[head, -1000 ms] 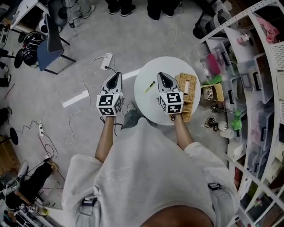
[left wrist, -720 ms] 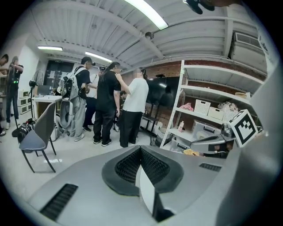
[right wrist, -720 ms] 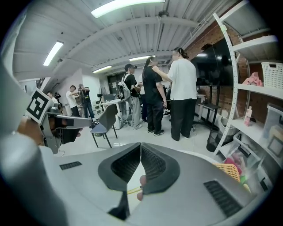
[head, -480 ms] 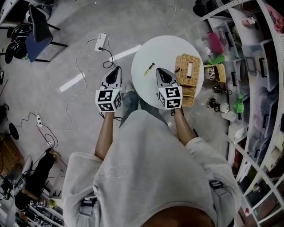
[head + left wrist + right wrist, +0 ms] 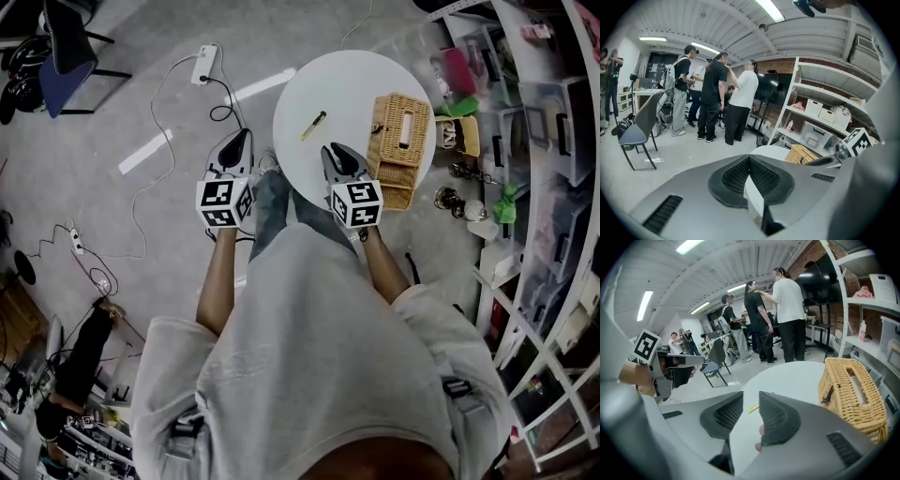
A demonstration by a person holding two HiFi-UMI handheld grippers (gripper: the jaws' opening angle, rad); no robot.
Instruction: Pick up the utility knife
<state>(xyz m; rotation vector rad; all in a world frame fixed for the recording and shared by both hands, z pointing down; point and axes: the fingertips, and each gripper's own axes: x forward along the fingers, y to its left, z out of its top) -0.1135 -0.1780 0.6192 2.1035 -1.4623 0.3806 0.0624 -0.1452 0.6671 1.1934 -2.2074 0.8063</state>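
Note:
The utility knife [image 5: 313,125], slim and yellow, lies on the left part of the round white table [image 5: 352,80]. My right gripper [image 5: 330,148] hangs over the table's near side, pointing toward the knife from a short way behind it. Its jaws are opening, with a narrow gap and nothing between them. In the right gripper view the knife [image 5: 753,408] shows through that gap, beyond my right gripper [image 5: 751,399]. My left gripper [image 5: 240,133] is off the table's left edge, above the floor. In its own view my left gripper [image 5: 749,158] is shut and empty.
A wicker tissue box [image 5: 398,150] stands on the table's right side, close to my right gripper. White shelves with bins [image 5: 544,141] rise at the right. A power strip and cable [image 5: 203,64] lie on the floor to the left. Several people [image 5: 715,98] stand beyond.
Both grippers have come down, and the right one now sits lower over the table's near side. Table and knife have shifted up in the head view.

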